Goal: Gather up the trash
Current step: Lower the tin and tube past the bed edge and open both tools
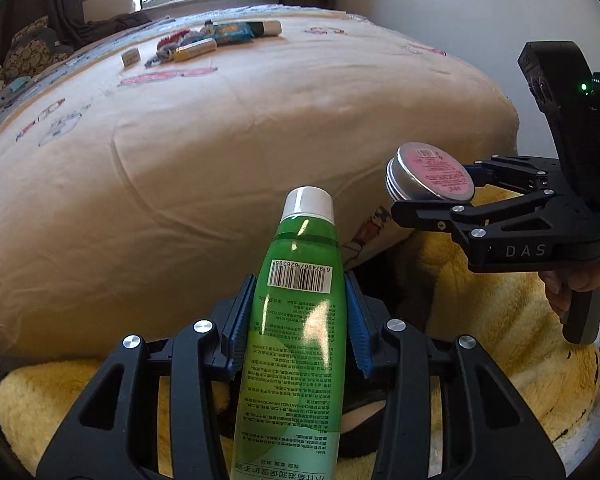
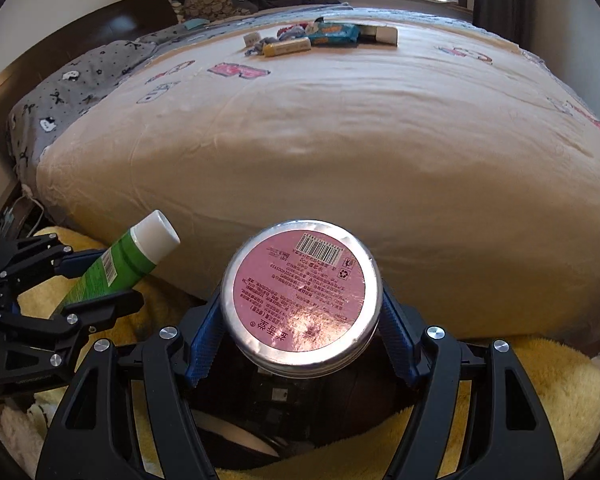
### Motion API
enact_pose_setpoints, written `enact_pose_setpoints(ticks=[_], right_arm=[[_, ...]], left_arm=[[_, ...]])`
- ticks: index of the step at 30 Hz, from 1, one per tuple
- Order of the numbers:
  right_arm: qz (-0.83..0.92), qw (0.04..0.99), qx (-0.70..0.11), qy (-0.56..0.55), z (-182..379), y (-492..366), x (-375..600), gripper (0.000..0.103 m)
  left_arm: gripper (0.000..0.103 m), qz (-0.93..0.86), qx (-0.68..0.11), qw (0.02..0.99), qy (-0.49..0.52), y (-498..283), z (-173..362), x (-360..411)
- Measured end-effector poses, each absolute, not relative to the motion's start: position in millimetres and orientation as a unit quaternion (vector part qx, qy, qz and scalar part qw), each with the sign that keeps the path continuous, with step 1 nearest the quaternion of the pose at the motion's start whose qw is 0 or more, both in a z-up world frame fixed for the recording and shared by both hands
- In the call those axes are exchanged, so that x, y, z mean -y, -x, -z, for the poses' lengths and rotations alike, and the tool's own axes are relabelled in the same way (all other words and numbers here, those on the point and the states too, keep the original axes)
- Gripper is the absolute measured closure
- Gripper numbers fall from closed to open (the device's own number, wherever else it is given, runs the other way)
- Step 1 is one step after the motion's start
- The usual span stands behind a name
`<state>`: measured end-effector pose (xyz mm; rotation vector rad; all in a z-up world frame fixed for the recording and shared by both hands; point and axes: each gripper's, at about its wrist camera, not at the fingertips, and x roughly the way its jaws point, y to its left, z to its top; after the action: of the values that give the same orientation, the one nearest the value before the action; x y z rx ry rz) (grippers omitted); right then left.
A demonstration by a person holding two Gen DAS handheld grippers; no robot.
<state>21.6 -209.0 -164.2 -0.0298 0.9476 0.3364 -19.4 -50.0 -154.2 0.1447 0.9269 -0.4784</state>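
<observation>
The left gripper (image 1: 300,320) was closed on a green translucent plastic bottle with a white cap (image 1: 296,320), its blue ribbed pads (image 1: 240,328) pressed against both sides of the bottle's body just below the barcode. The bottle pointed cap-first toward the bed with the cream-coloured quilted blanket (image 1: 220,140), its cap just short of the bed's near edge. In the right wrist view the same bottle (image 2: 120,264) showed tilted, cap up, at the lower left, near the bed's (image 2: 340,140) front corner.

The right gripper (image 2: 300,320) was clamped around a round silver metal tin with a pink printed label (image 2: 300,296), the blue pads (image 2: 206,344) touching its rim on both sides. The tin's labelled face turned toward the camera, and it hung just in front of the bed's near edge. From the left wrist view the right gripper (image 1: 436,196) held the tin (image 1: 430,174) beside the bed's rounded corner, to the right of the bottle cap and apart from it.

Under both grippers, against the foot of the bed, lay a fluffy yellow plush fabric (image 1: 500,300).

Far across the bed, near its window-side edge, a cluster of small items rested on the blanket: a yellow tube-shaped box (image 2: 287,47), a blue snack wrapper (image 2: 334,34), a small white box (image 2: 252,38) and a dark box with a white end (image 2: 380,33).
</observation>
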Motion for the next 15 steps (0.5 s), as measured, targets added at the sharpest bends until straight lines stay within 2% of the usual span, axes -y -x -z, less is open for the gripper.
enact_pose_setpoints(ticks=[15], right_arm=[[-0.165,0.807,-0.567,-0.004,249.4,-33.5,186.3,0.032]], left_arm=[[0.062,0.217,-0.577,0.787,-0.02,-16.0,257.5,45.0]])
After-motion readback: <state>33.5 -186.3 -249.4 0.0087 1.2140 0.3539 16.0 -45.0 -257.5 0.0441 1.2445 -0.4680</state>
